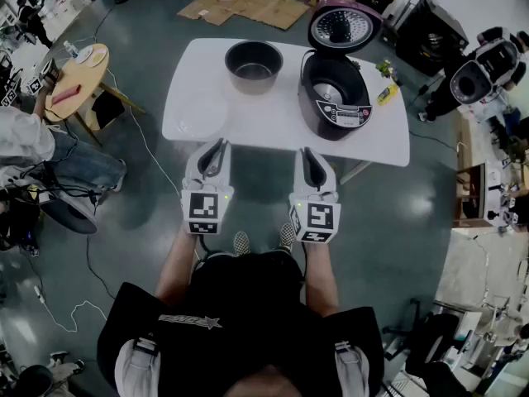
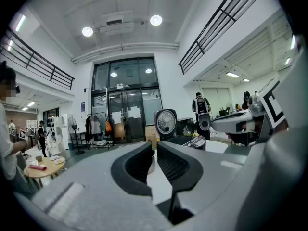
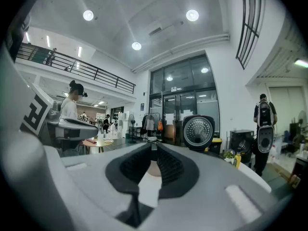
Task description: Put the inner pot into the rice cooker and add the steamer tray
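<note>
The rice cooker stands open on the right part of the white table, its lid tipped back and its well empty. The inner pot sits upright just left of the cooker, close to it but not touching. What looks like the steamer tray is a pale shallow round further left of the cooker and nearer the person, hard to make out against the tabletop. The pot looks like a stiff, thin-walled metal bowl with a smooth dark coating. It is probably not heavy, but it is likely slick under the pads and apt to swing if held on one side only. The rim seems the place to take it, one jaw inside the wall and one outside, ideally with a gripper on each of two opposite sides. The tray, if plastic, should be light and rigid and could be lifted by its edge. The left gripper and right gripper hover side by side off the table's near edge, well short of the cooker and pot. Each has its jaws drawn almost together with nothing between them, so they would need to spread before reaching the rim.
</note>
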Motion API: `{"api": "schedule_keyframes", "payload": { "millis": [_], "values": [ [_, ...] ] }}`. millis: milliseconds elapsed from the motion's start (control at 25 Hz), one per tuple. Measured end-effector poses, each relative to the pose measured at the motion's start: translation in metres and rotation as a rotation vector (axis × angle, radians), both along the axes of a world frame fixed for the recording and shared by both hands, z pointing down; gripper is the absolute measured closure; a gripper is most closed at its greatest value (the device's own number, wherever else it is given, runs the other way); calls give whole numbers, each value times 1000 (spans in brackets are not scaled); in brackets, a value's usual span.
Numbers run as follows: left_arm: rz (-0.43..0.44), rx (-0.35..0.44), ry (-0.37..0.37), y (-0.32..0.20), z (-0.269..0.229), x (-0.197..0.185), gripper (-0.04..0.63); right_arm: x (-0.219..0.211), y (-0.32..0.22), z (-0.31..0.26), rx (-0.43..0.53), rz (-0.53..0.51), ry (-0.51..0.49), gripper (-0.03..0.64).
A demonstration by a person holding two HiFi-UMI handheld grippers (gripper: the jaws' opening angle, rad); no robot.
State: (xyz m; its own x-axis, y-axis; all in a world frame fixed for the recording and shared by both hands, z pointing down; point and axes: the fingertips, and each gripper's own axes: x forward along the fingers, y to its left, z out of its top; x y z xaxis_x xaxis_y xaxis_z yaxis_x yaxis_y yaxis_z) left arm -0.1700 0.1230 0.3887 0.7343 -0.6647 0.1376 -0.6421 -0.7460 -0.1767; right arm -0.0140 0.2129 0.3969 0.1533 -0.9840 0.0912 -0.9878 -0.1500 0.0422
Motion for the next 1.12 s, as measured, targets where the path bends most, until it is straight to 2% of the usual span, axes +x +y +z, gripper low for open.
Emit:
{"api": "schedule_keyframes", "payload": {
  "millis": [320,680,1120],
  "values": [
    [7,-2,13,-20,3,-23,554,-19,-18,-1,18,37,16,575],
    [-11,-21,22,-51,8,-25,554,-16,-54,4,-11,23,4,575],
    [-61,-46,9,-133,23,1,554,18,-146,23,-38,-16,-15,575]
  ]
}}
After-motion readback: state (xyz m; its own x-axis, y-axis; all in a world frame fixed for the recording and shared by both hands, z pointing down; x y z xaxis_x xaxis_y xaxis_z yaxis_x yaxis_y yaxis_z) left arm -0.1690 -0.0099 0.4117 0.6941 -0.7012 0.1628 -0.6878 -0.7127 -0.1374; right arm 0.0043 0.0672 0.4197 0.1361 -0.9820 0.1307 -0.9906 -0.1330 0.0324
